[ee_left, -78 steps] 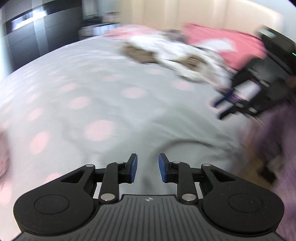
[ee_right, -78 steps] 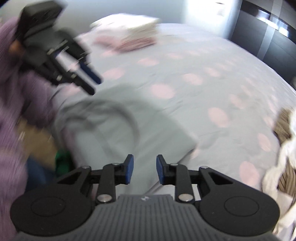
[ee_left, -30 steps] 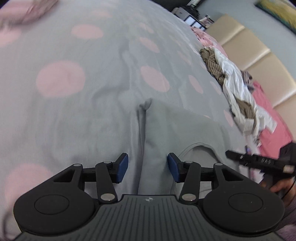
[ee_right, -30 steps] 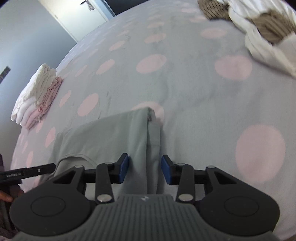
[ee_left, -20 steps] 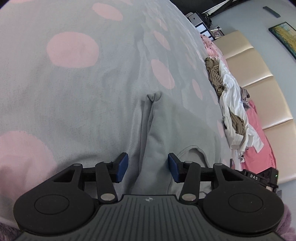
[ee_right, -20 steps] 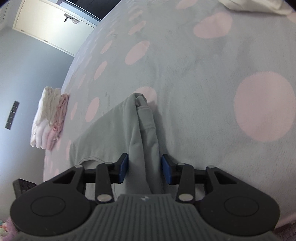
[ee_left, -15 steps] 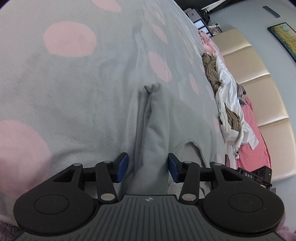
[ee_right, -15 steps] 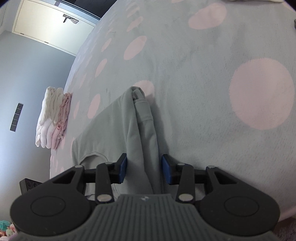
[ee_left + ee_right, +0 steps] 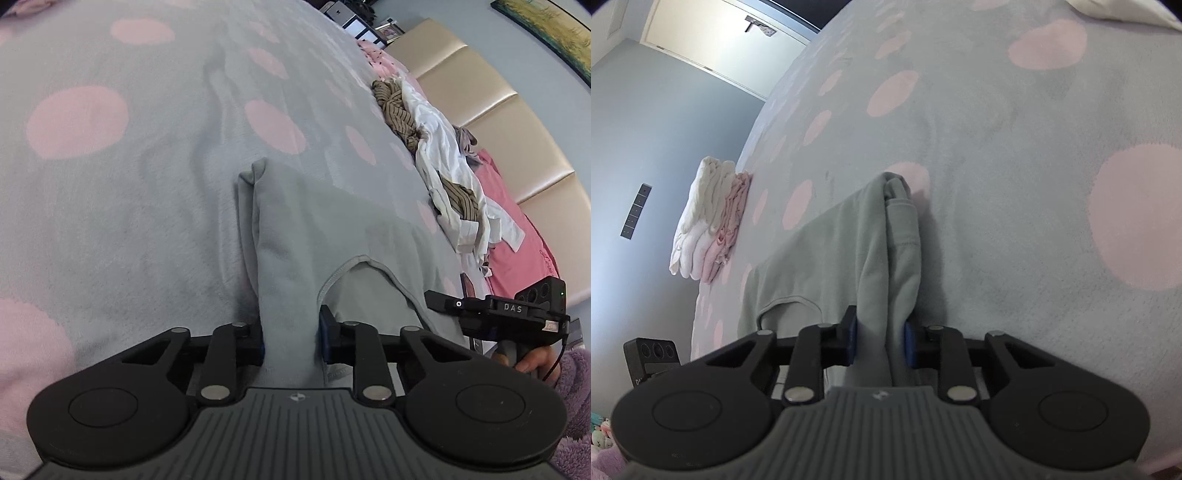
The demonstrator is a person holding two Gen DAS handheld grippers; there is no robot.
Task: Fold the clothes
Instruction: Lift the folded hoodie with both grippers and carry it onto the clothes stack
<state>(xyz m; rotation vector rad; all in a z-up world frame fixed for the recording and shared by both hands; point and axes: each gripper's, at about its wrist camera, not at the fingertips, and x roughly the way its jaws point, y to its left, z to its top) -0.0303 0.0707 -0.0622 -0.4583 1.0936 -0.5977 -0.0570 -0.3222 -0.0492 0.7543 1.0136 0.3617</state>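
A grey-green top lies on the spotted bed cover, neckline toward me. In the left wrist view its left shoulder fold runs up between the blue pads of my left gripper, whose jaws are closing and pinch the cloth. In the right wrist view the same grey-green top shows its right edge bunched between the pads of my right gripper, also closing and pressing on the fabric. The other hand-held gripper shows at the right of the left wrist view.
A pile of white, brown-striped and pink clothes lies by the beige headboard. A folded white and pink stack sits at the bed's far edge near a door. The grey cover with pink dots stretches beyond.
Both grippers' jaws have narrowed onto the top's side folds, which stood loosely between them before. The hands stayed nearly in place; the right view has rolled somewhat.
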